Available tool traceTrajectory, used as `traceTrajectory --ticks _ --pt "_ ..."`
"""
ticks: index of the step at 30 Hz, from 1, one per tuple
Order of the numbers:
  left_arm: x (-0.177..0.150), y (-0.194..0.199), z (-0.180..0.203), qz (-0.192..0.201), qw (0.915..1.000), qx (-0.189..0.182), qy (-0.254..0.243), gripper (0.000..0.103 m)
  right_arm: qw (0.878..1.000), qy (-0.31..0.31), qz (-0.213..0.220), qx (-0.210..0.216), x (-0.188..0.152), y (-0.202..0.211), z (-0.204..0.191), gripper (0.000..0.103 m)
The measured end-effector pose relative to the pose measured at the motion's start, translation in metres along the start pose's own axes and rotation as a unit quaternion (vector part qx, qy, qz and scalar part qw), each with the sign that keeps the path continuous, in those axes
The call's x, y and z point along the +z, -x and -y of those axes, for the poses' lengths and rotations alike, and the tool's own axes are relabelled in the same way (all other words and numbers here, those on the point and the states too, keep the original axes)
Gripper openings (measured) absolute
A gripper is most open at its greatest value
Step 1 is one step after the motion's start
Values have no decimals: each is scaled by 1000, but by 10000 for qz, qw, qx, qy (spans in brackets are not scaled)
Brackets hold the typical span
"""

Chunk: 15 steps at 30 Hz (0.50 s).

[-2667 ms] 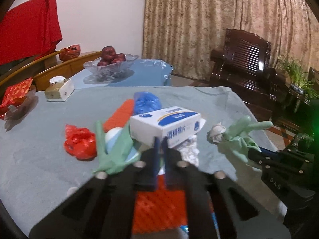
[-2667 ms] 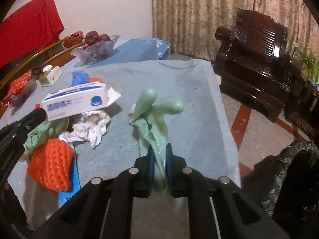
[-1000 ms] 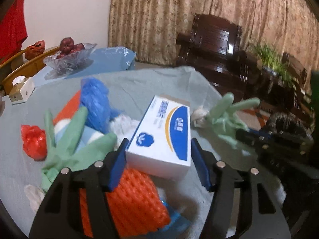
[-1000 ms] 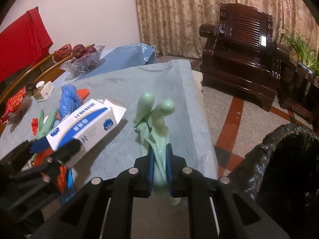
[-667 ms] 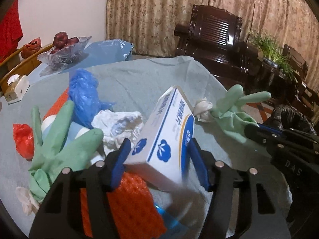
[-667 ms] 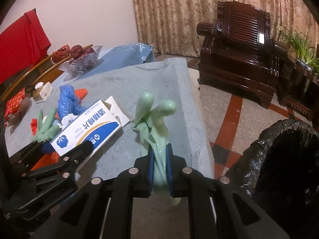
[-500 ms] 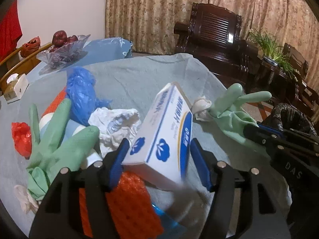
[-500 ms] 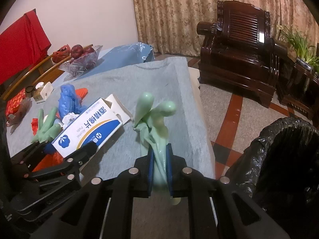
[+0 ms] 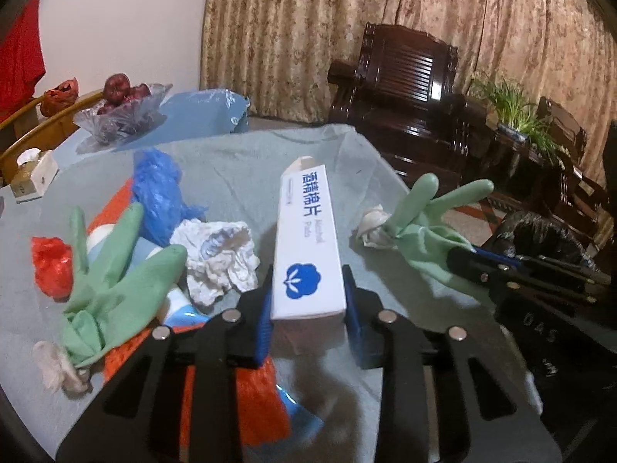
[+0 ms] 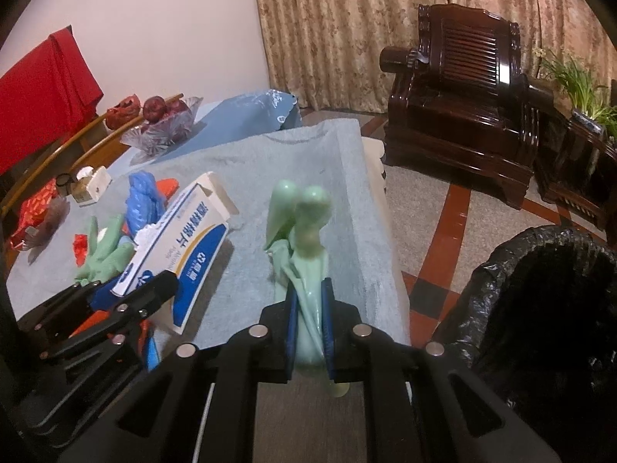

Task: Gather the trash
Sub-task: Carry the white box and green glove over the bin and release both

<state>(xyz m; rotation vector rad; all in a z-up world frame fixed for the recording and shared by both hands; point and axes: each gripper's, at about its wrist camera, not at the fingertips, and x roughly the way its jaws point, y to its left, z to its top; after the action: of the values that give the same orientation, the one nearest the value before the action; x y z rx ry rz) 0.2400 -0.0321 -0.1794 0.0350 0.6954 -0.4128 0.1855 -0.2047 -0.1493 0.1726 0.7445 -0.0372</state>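
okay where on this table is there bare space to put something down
The far half of the grey-blue tablecloth is bare, from beyond the blue bag to the far edge. The strip by the right edge also looks free. The near left is crowded: green glove, crumpled tissue, red wrapper, orange netting.

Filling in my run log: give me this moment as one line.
left gripper: shut on white box | right gripper: shut on green glove | trash bag: open, to right
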Motion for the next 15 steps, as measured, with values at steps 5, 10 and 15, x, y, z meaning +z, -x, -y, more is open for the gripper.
traceTrajectory --ticks 5,10,15 --pt "4 27 11 255 9996 84 -9 30 9998 45 136 118 -2 19 -2 12" --pt "5 50 25 401 9989 207 -127 30 9992 89 332 210 -5 44 -5 12" --pt "4 69 35 428 9987 256 -118 30 9983 65 543 190 -4 72 2 12"
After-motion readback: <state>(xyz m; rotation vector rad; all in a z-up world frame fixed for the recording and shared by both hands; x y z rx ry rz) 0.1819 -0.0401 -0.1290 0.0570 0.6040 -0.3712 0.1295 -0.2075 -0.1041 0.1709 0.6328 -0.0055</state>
